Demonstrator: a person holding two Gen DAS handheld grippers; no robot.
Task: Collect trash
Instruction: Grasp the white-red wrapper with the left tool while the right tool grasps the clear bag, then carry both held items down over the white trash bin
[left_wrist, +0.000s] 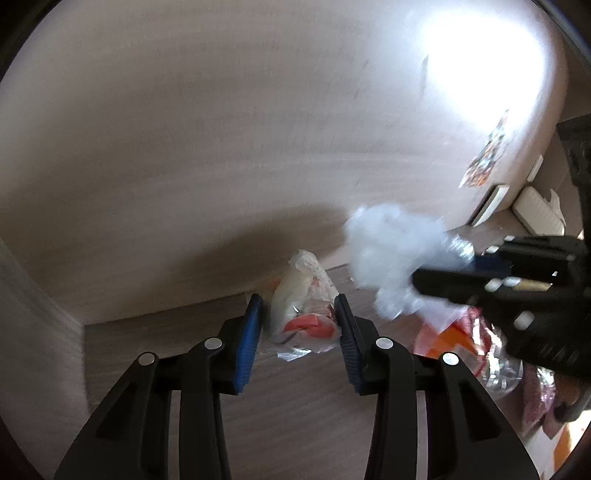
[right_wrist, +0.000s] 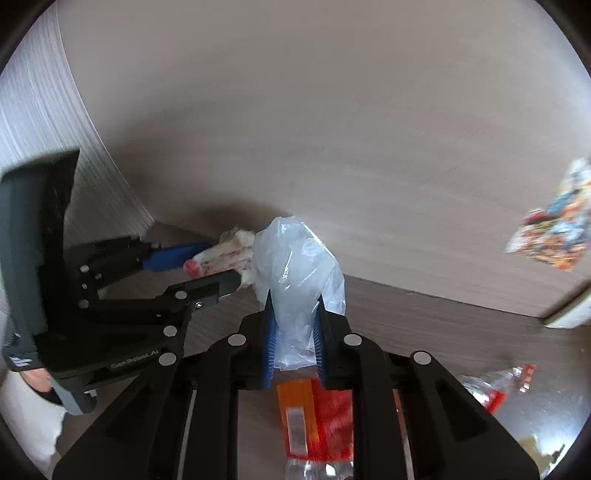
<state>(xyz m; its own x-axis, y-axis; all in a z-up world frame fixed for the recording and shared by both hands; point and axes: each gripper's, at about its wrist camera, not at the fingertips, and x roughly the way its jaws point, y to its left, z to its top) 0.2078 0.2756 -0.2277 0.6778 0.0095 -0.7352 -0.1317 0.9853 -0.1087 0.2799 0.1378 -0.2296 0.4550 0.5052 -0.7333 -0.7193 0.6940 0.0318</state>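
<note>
My left gripper (left_wrist: 298, 317) is open, its blue pads on either side of a crumpled white and red wrapper (left_wrist: 306, 314) lying on the wooden surface against the wall. It also shows in the right wrist view (right_wrist: 207, 266) around the same wrapper (right_wrist: 229, 254). My right gripper (right_wrist: 294, 321) is shut on a clear plastic bag (right_wrist: 299, 273) and holds it above the surface. In the left wrist view that bag (left_wrist: 395, 254) is blurred, held by the right gripper (left_wrist: 428, 280) at the right.
An orange and red packet (right_wrist: 314, 417) and a clear plastic bottle (right_wrist: 321, 470) lie under the right gripper. More clear and red wrappers (right_wrist: 495, 387) lie at the right. A colourful sticker (right_wrist: 557, 232) is on the wall. A side wall closes the left.
</note>
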